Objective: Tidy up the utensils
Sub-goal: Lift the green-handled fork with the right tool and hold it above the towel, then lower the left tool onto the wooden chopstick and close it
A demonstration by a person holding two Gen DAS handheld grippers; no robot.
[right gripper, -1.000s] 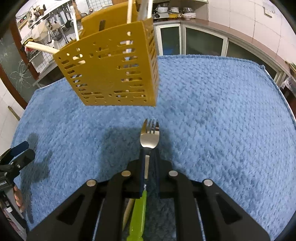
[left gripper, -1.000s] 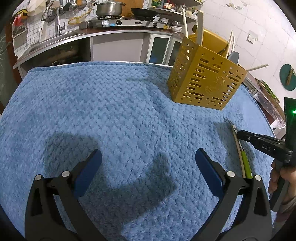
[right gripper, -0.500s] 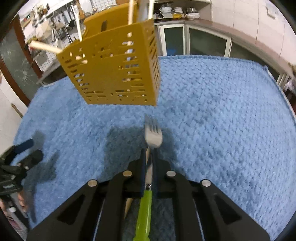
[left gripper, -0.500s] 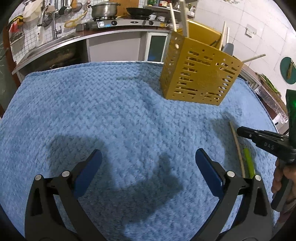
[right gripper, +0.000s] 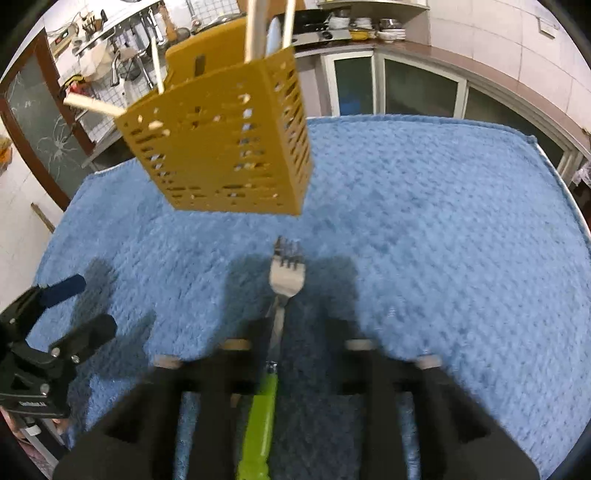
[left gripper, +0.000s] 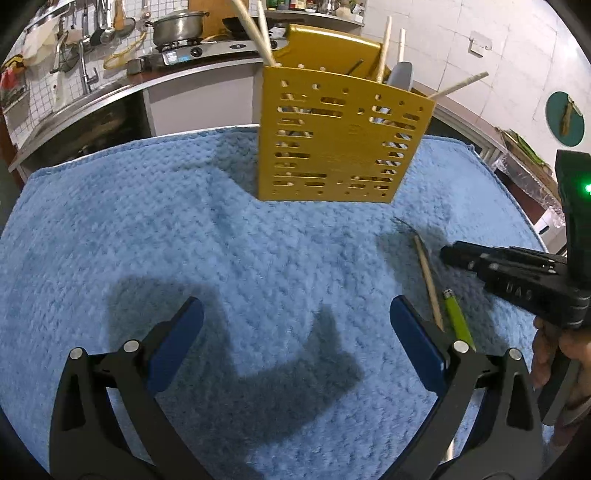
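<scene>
A yellow perforated utensil holder (left gripper: 340, 144) stands on the blue towel (left gripper: 184, 236), with chopsticks and a spoon in it; it also shows in the right wrist view (right gripper: 225, 147). A fork with a green handle (right gripper: 275, 332) lies on the towel before it, between the fingers of my right gripper (right gripper: 295, 343), which now stand apart and blurred. In the left wrist view the green handle (left gripper: 458, 319) and a wooden chopstick (left gripper: 428, 280) lie side by side under the right gripper (left gripper: 448, 254). My left gripper (left gripper: 295, 332) is open and empty, left of them.
A kitchen counter with a sink (left gripper: 74, 99), a stove and a pot (left gripper: 177, 27) runs behind the table. Glass cabinet doors (right gripper: 406, 92) stand beyond the towel's far edge. The left gripper shows at the left of the right wrist view (right gripper: 62, 314).
My right gripper was shut on the fork's neck and has now opened; the fork lies on the towel. The left wrist view has swung toward the holder.
</scene>
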